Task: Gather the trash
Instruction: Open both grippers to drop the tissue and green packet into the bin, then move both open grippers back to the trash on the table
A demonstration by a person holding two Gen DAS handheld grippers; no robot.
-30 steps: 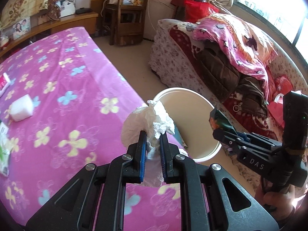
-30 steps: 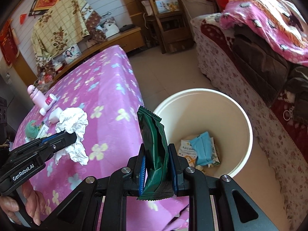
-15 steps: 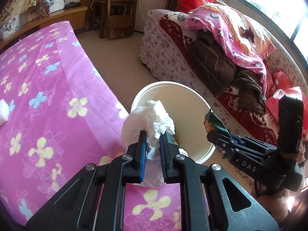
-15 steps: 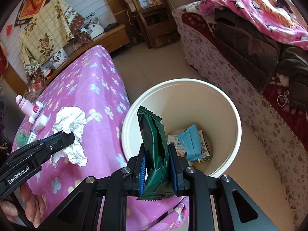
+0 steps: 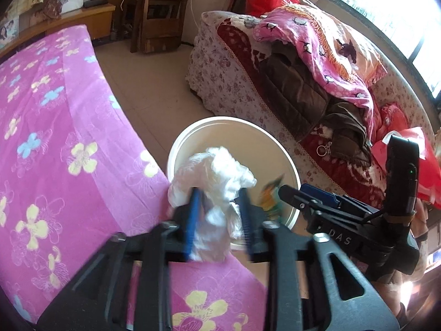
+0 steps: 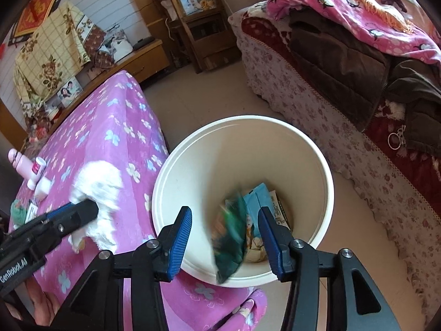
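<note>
A cream round bin stands on the floor beside the pink flowered bed; it also shows in the left wrist view. My right gripper is open above the bin, and the green snack wrapper is blurred, falling between its fingers. My left gripper has its jaws parted around a crumpled white tissue, which sits loosely between the blue pads at the bin's near rim. In the right wrist view the tissue is blurred over the bed edge. A blue packet lies in the bin.
A sofa piled with a pink blanket and brown coats runs along the right. A wooden chair stands at the back. A pink bottle and small items lie at the bed's far left. A red bag sits by the sofa.
Both grippers have opened. The green wrapper has left the right gripper and drops into the bin. The left gripper's pads have spread off the tissue, and both moved closer over the bin.
</note>
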